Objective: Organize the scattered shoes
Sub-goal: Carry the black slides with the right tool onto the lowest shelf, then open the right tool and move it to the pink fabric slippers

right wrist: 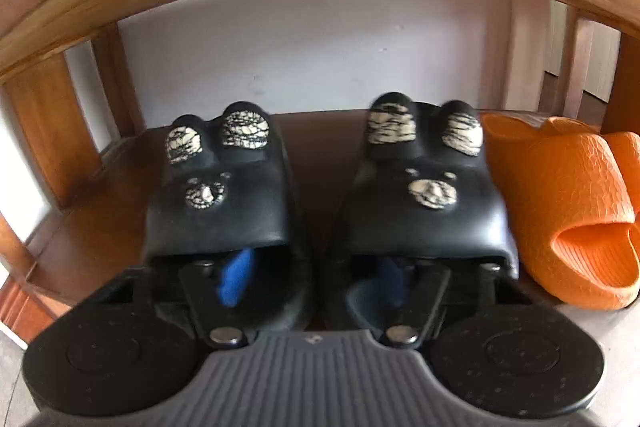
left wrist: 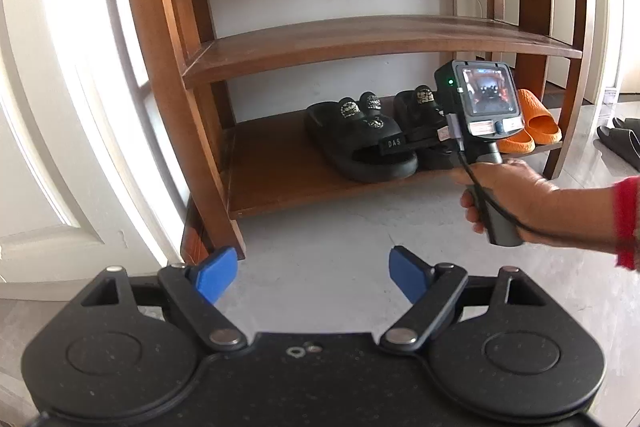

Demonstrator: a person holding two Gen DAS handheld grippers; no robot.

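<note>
A pair of black slippers with bear faces stands side by side on the bottom shelf (left wrist: 280, 171) of a wooden shoe rack, the left slipper (right wrist: 224, 203) and the right slipper (right wrist: 428, 211) with their toes to the wall. My right gripper (right wrist: 316, 275) is open. One blue finger (right wrist: 236, 275) sits inside the left slipper's opening, the other inside the right one. In the left wrist view a person's hand (left wrist: 508, 191) holds that gripper at the pair (left wrist: 360, 143). My left gripper (left wrist: 312, 267) hangs open and empty over the grey floor before the rack.
An orange pair of slippers (right wrist: 560, 195) stands right beside the black pair on the same shelf. The middle shelf (left wrist: 360, 43) above is bare. Dark slippers (left wrist: 620, 143) lie on the floor right of the rack. A white door (left wrist: 60, 107) stands to the left.
</note>
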